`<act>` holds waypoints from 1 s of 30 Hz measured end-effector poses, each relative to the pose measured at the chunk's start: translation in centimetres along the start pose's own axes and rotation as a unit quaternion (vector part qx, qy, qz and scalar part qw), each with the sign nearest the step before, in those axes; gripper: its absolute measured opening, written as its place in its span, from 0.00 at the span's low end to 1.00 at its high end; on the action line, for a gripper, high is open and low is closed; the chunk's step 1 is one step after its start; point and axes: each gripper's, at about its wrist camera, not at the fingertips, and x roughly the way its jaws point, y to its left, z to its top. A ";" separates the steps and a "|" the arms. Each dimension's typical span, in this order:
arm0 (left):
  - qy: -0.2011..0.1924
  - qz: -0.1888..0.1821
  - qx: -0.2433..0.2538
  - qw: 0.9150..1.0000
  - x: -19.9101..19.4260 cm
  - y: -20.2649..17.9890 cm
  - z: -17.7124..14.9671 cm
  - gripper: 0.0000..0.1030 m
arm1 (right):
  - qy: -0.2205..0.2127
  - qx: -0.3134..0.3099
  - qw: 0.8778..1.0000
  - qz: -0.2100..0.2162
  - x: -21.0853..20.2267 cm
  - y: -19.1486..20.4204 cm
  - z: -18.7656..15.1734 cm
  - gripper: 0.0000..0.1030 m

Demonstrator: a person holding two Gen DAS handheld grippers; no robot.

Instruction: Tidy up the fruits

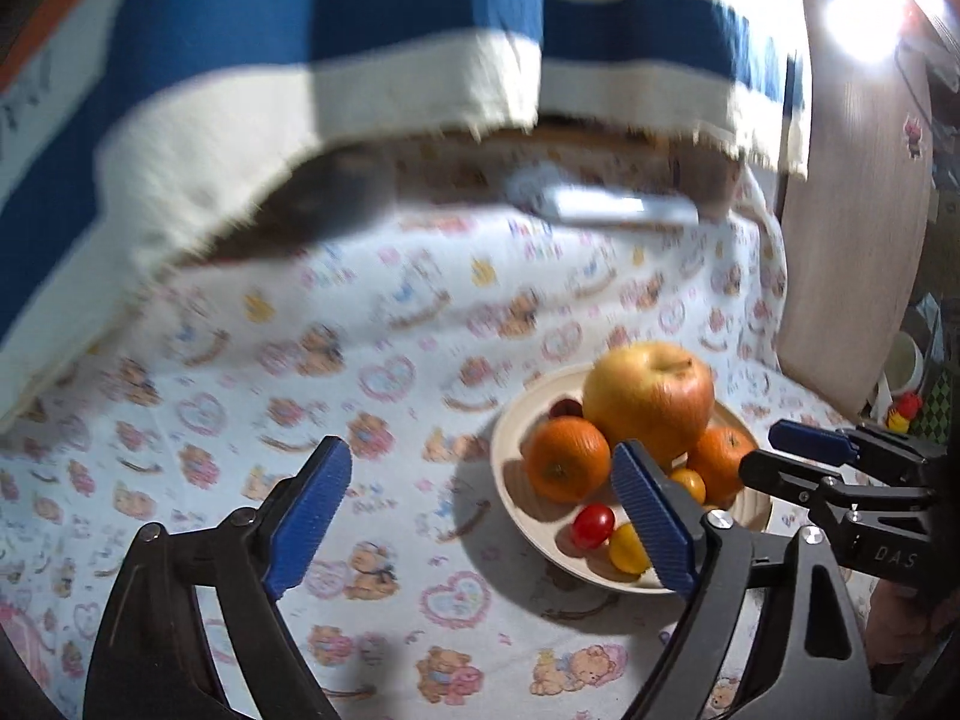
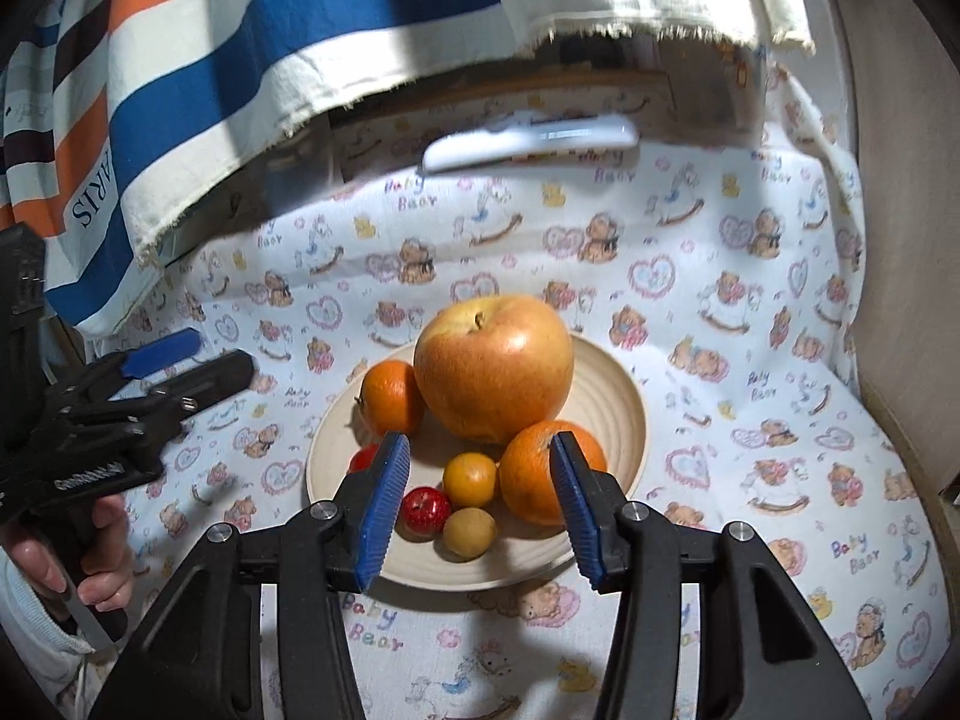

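Note:
A cream bowl [image 2: 624, 396] [image 1: 510, 462] on the bear-print cloth holds a large apple [image 2: 493, 363] [image 1: 649, 399], two oranges [image 2: 391, 397] [image 2: 534, 471] [image 1: 567, 457] [image 1: 720, 462], and small red [image 2: 425, 510] [image 1: 592, 525] and yellow [image 2: 471, 479] [image 1: 627, 549] fruits. My right gripper [image 2: 480, 510] is open and empty, just above the bowl's near rim. My left gripper [image 1: 480, 516] is open and empty over the cloth left of the bowl; its right finger overlaps the bowl's edge. Each gripper shows in the other's view [image 2: 180, 360] [image 1: 804, 450].
A striped blue, white and orange cloth [image 2: 240, 60] [image 1: 300, 30] hangs at the back over a box. A white flat object [image 2: 528, 141] [image 1: 624, 207] lies at the far edge of the cloth. A wooden panel [image 1: 852, 210] stands at the right.

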 end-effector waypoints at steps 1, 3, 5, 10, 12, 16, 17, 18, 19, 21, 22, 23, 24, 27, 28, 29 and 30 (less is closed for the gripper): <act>-0.012 0.005 -0.002 1.000 -0.6 0.2 0.0 0.87 | -0.005 -0.001 1.000 0.000 -0.2 0.1 0.1 0.50; -0.040 0.018 -0.009 0.999 -2.0 0.6 0.1 0.87 | -0.019 -0.003 1.000 0.010 -0.7 0.2 0.2 0.60; -0.072 0.029 -0.018 0.997 -3.8 0.9 0.1 0.88 | -0.037 -0.002 0.999 0.015 -1.3 0.3 0.2 0.73; -0.132 0.058 -0.011 0.989 -7.5 1.0 0.4 0.97 | -0.077 -0.026 0.997 0.009 -3.0 1.4 0.5 0.81; -0.149 0.065 -0.008 0.987 -8.7 1.1 0.6 0.99 | -0.087 -0.033 0.996 0.016 -3.7 2.0 0.7 0.83; -0.168 0.075 -0.006 0.983 -10.2 1.4 0.4 0.99 | -0.117 -0.049 0.992 0.008 -5.5 3.2 1.1 0.88; -0.169 0.076 -0.007 0.983 -10.4 1.4 0.4 0.99 | -0.124 -0.050 0.991 0.009 -5.9 3.4 1.2 0.89; -0.169 0.076 -0.007 0.983 -10.5 1.4 0.2 0.99 | -0.132 -0.051 0.990 0.010 -6.4 3.5 1.3 0.90; -0.169 0.076 -0.009 0.983 -10.6 1.5 0.2 0.99 | -0.139 -0.051 0.989 0.009 -6.8 3.7 1.4 0.94; -0.171 0.077 -0.011 0.982 -10.8 1.6 -0.1 0.99 | -0.161 -0.052 0.986 0.003 -7.7 4.0 1.5 1.00; -0.173 0.079 -0.012 0.982 -11.0 1.7 -0.2 0.99 | -0.170 -0.054 0.984 -0.003 -8.0 4.1 1.6 1.00; -0.175 0.081 -0.015 0.981 -11.1 1.8 -0.3 0.99 | -0.173 -0.056 0.983 -0.007 -8.2 4.3 1.7 1.00; -0.177 0.082 -0.018 0.981 -11.2 2.0 -0.4 0.99 | -0.174 -0.059 0.983 -0.008 -8.3 4.4 1.8 1.00; -0.177 0.082 -0.024 0.980 -11.4 2.3 -0.6 0.99 | -0.181 -0.062 0.981 -0.013 -8.4 4.6 2.0 1.00; -0.179 0.084 -0.026 0.980 -11.4 2.5 -0.8 0.99 | -0.186 -0.064 0.980 -0.016 -8.4 4.6 1.9 1.00; -0.180 0.084 -0.027 0.980 -11.4 2.5 -0.9 0.99 | -0.192 -0.065 0.979 -0.020 -8.4 4.7 1.8 1.00; -0.181 0.085 -0.028 0.979 -11.3 2.6 -1.1 0.99 | -0.198 -0.066 0.978 -0.026 -8.3 4.8 1.7 1.00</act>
